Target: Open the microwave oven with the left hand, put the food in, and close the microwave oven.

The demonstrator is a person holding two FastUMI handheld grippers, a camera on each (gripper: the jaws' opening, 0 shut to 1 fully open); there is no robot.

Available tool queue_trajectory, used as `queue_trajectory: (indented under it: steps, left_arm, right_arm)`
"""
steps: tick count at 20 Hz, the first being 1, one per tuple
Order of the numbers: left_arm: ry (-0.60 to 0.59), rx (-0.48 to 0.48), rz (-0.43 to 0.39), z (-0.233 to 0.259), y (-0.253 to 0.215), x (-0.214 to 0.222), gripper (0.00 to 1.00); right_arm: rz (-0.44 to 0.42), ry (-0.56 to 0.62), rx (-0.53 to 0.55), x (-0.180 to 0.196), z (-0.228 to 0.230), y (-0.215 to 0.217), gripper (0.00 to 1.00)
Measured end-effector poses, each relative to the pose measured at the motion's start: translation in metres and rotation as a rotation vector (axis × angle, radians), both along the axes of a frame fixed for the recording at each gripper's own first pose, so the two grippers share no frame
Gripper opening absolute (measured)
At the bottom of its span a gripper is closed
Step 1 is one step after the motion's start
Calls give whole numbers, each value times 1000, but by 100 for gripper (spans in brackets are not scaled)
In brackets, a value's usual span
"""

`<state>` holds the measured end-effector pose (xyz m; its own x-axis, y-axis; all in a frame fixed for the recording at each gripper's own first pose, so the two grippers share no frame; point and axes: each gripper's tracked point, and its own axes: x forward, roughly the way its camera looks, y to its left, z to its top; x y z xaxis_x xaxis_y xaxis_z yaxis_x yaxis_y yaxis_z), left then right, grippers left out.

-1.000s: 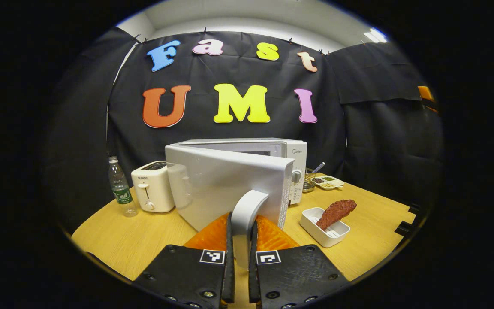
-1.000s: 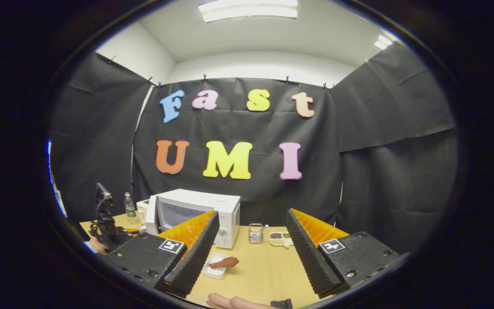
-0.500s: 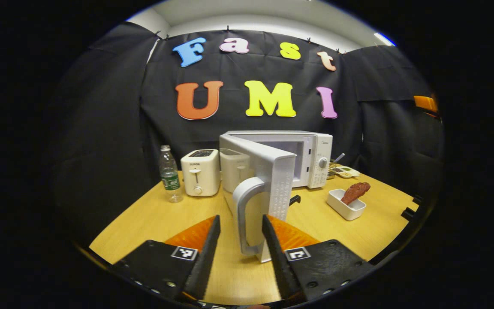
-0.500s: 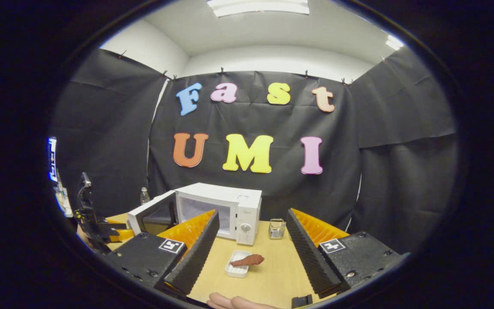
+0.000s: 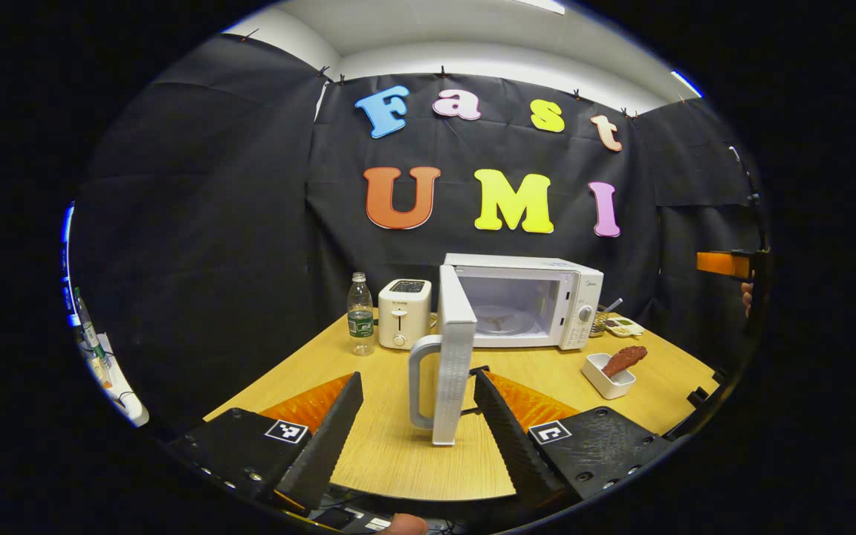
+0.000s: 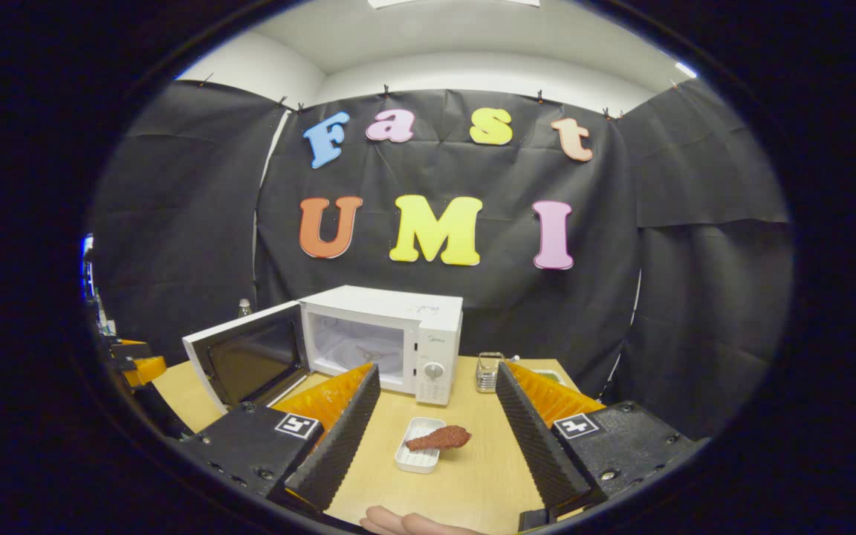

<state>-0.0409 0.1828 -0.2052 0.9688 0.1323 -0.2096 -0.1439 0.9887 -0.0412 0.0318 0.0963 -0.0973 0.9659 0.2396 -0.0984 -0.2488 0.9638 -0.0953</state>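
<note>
Both claws stand wide apart and hold nothing: the left claw (image 5: 417, 431) brackets the edge of the open door without touching it, and the right claw (image 6: 435, 438) hovers over the food with its fingers spread to either side of it. From that I judge the opening step done and the food pickup next.

Largest is the pale wooden tabletop (image 5: 324, 375), which carries everything. On it, against the booth's wall, sits the boxy white microwave oven (image 6: 387, 338), its cavity bare and lit, ready to receive the dish. Its white door (image 5: 454, 357), with a curved grey handle (image 5: 417, 383) on the outer face, swings out to roughly a right angle, edge-on to the left gripper view; that leaves the right side of the opening free for an approach.

Left of the oven stand a small cream two-slot toaster (image 5: 404, 313) and, beside it, a clear plastic water bottle with a green label (image 5: 360, 316), both well clear of the door's swing. A small wire basket (image 6: 486, 371) sits just right of the oven.

Smallest, in front of the control panel, a white rectangular dish (image 6: 419, 455) holds the reddish-brown piece of food (image 6: 441, 438), which leans up over its rim. It lies near the oven mouth, probably so the carry is short.
</note>
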Motion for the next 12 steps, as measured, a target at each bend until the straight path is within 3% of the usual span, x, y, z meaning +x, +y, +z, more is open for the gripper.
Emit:
queue_trajectory:
  steps: [5, 6, 7, 12]
  left_arm:
    - [-85, 8, 6, 43, -22, -20, 92]
    - [-109, 25, 7, 53, -27, -23, 92]
    - [-134, 44, 14, 63, -31, -25, 92]
    - [-221, 65, 9, 95, -56, -41, 92]
  right_arm:
    - [17, 226, 16, 61, -49, -11, 100]
    - [22, 283, 21, 71, -63, -13, 93]
    - [30, 342, 26, 83, -77, -15, 99]
    - [45, 619, 52, 130, -161, -35, 99]
